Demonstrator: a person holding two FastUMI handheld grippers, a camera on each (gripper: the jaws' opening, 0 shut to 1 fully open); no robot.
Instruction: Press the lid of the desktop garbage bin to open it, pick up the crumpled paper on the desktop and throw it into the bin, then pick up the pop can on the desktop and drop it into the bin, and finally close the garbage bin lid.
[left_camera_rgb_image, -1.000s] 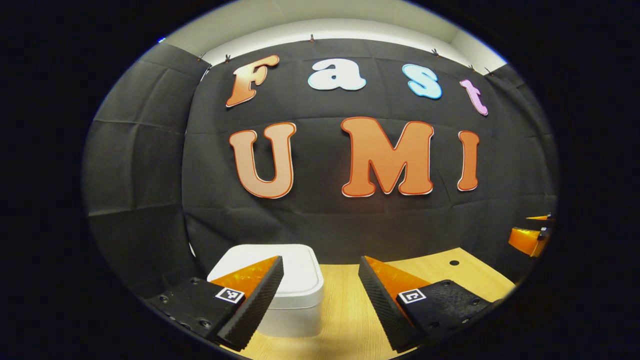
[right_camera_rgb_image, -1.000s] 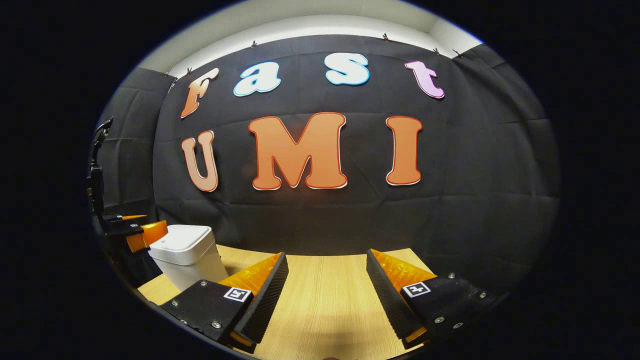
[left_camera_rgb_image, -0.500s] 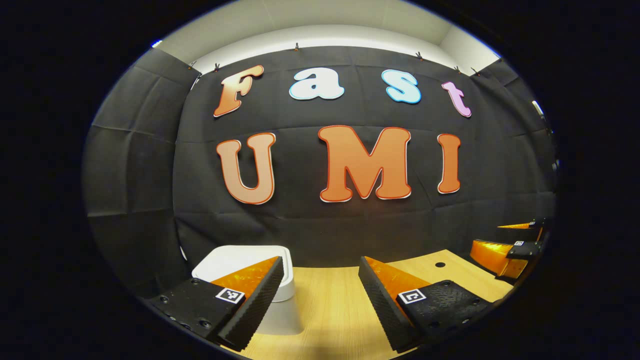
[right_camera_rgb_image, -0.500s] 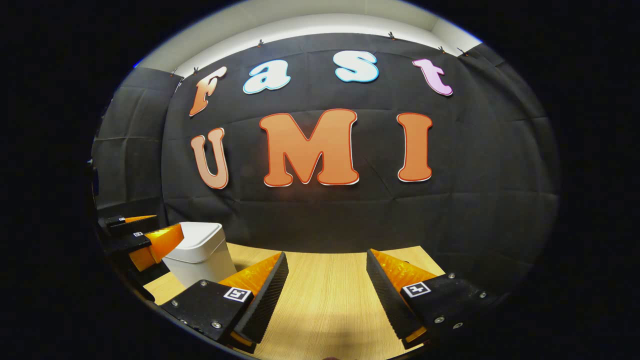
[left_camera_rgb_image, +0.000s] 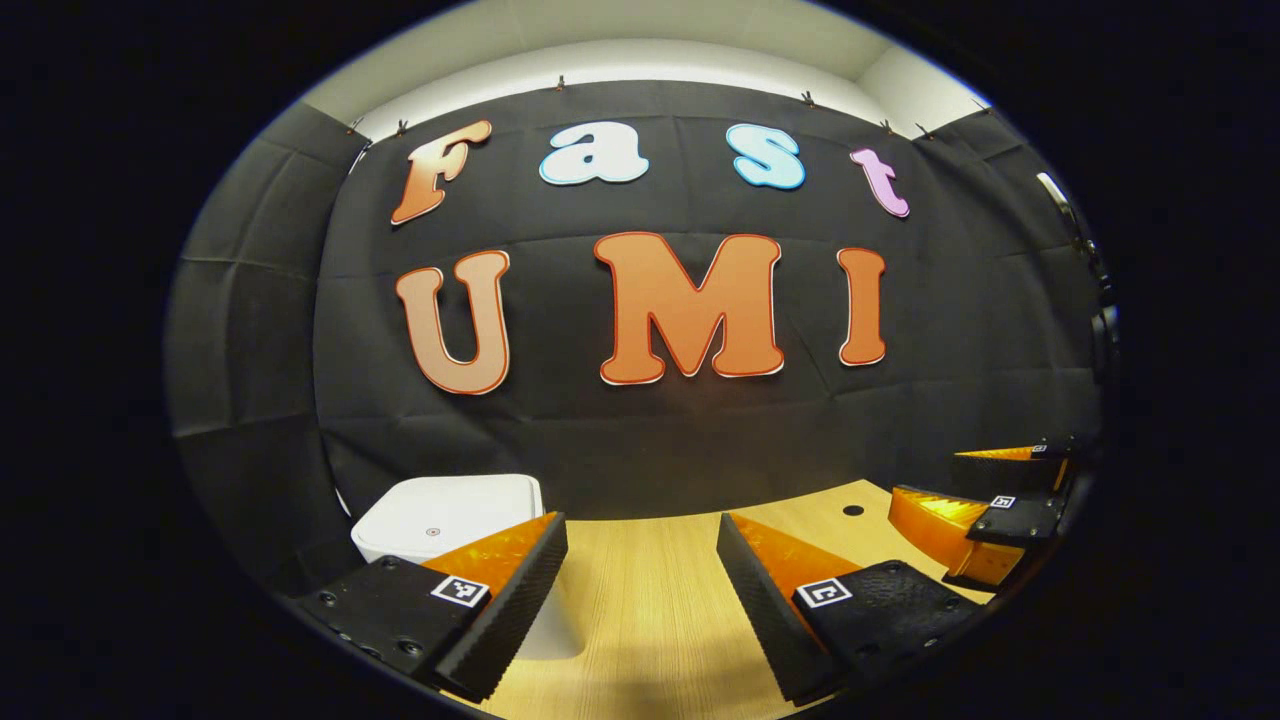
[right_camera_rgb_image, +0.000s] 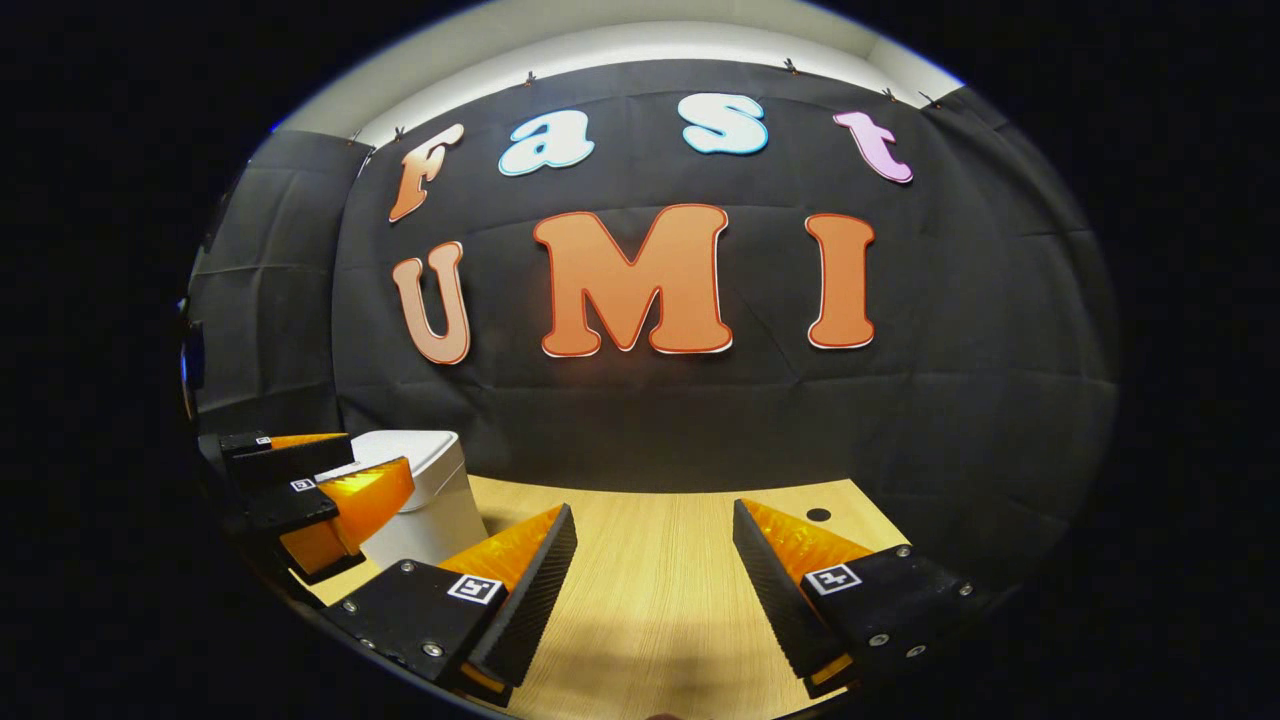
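Bin on desktop, left side, lid shut.
Garbage bin (left_camera_rgb_image: 445, 518) stands on desktop (left_camera_rgb_image: 650, 600) before the wall; left gripper (right_camera_rgb_image: 300, 490) beside it, right gripper (right_camera_rgb_image: 650, 570) farther right.

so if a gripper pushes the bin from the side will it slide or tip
The bin looks like thin white plastic, so probably light and apt to slide on the smooth wooden table. It is squat with a flat lid, so tipping seems less likely unless pushed high.
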